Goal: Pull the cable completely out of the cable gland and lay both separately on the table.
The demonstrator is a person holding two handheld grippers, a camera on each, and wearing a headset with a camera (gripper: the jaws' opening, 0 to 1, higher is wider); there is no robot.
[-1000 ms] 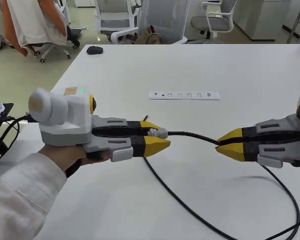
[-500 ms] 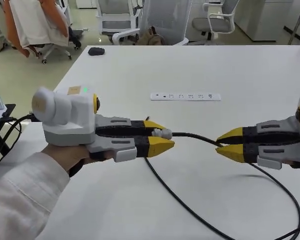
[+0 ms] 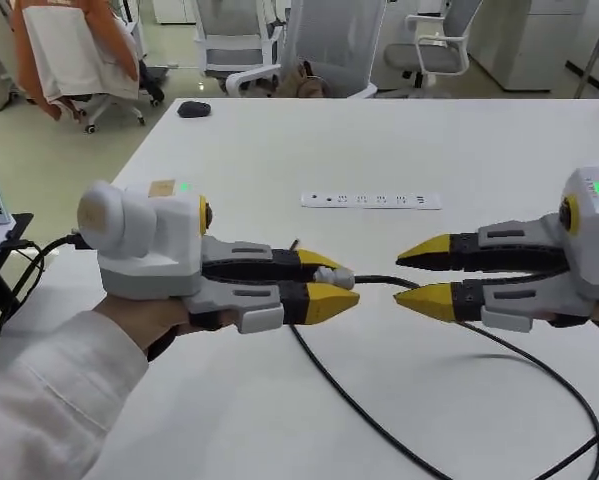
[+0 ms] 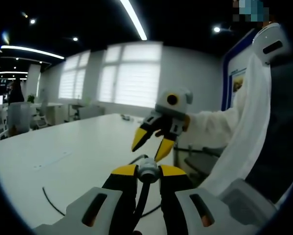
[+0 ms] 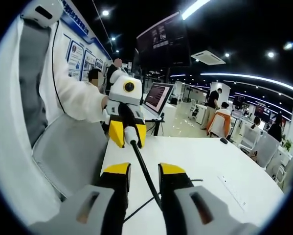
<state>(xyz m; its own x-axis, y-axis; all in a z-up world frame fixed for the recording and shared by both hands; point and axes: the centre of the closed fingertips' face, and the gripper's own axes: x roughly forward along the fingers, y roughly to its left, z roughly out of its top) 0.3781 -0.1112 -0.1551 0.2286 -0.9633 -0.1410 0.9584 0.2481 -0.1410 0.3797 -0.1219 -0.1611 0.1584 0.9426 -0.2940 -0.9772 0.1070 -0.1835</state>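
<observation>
My left gripper (image 3: 349, 280) is shut on the small grey cable gland (image 3: 336, 273), held level above the white table (image 3: 459, 150). The black cable (image 3: 379, 281) comes out of the gland and runs right, between the spread jaws of my right gripper (image 3: 399, 279), which is open and not pinching it. Further cable loops over the table below. In the left gripper view the gland (image 4: 147, 169) sits between my yellow fingertips (image 4: 124, 170), with the open right gripper (image 4: 155, 139) beyond. In the right gripper view the cable (image 5: 145, 174) passes between my jaws toward the left gripper (image 5: 126, 128).
A white power strip (image 3: 371, 201) lies mid-table behind the grippers, and a dark mouse (image 3: 193, 109) sits at the far left corner. Office chairs (image 3: 329, 45) stand behind the table. Black leads (image 3: 14, 270) hang off the left edge.
My right gripper has opened, letting go of the cable, and has moved left along it toward the gland. The left gripper still holds the gland.
</observation>
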